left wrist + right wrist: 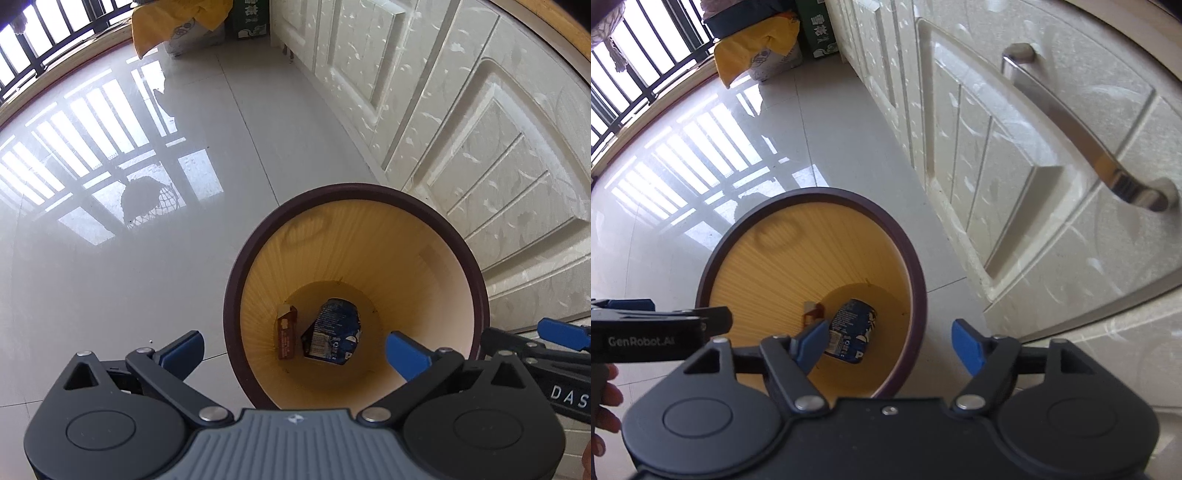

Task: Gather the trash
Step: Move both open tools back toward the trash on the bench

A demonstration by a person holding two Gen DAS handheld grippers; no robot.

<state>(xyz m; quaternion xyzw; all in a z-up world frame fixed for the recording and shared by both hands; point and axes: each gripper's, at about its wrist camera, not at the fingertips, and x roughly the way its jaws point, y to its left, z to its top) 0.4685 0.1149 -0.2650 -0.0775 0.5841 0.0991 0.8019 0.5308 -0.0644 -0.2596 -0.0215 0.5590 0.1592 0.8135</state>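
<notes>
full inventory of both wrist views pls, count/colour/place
Trash bin: 1, yellow inside with dark brown rim, on the floor by the cabinets.
Crushed can: 1, blue and white, at the bin's bottom.
Small carton: 1, brown, at the bin's bottom, left of the can.
Cabinet doors: several, cream, patterned, along the right.
Door handle: 1, silver, on the nearest door.
Yellow cloth: 1, over a bag at the far wall.
Green box: 1, beside that bag.
Floor: pale glossy tile.
Left gripper: open, empty, over the bin.
Right gripper: open, empty, over the bin.
</notes>
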